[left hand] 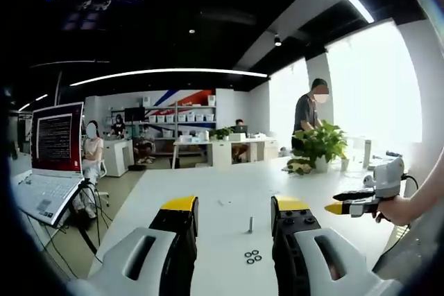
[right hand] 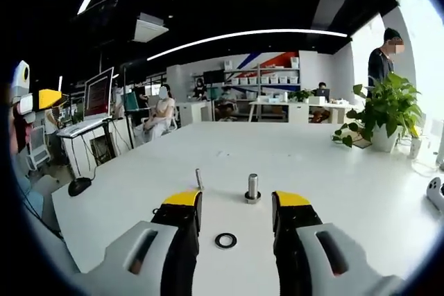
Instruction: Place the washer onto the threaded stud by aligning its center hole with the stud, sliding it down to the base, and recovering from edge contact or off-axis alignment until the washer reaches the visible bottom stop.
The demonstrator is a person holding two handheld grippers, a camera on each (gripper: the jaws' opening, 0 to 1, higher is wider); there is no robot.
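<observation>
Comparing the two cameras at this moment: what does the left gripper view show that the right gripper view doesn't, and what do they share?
Left gripper view: a cluster of small washers on the table, a thin stud past them, the open laptop, and the right gripper entering from the right.

Right gripper view: a single washer lying flat between its jaws, a thicker threaded stud beyond, and a thin pin.

Both: the white table and potted plant.
</observation>
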